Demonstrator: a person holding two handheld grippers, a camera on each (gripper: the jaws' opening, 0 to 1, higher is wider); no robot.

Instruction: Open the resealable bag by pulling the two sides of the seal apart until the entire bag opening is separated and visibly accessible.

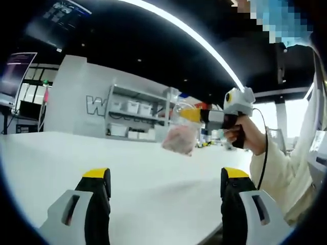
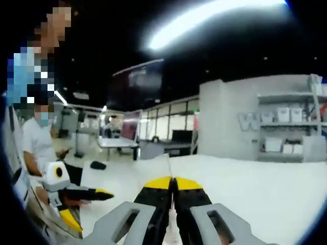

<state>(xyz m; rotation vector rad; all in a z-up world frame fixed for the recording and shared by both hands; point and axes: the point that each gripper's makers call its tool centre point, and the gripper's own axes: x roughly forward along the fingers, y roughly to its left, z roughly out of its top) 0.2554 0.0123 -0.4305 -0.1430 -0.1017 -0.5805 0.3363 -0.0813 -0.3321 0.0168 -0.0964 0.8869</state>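
In the left gripper view, the left hand-held gripper (image 1: pixel 166 178) stands released, its yellow-tipped black jaws wide apart over the white bench (image 1: pixel 143 163). Beyond them hangs the clear resealable plastic bag with pinkish contents (image 1: pixel 181 132), lifted off the bench and grasped at its top edge by the right hand-held gripper (image 1: pixel 196 114), which a hand (image 1: pixel 240 133) in a cream sleeve holds. In the right gripper view, that gripper's jaws are clenched together. Grey shelving with white bins (image 1: pixel 135 115) stands behind.
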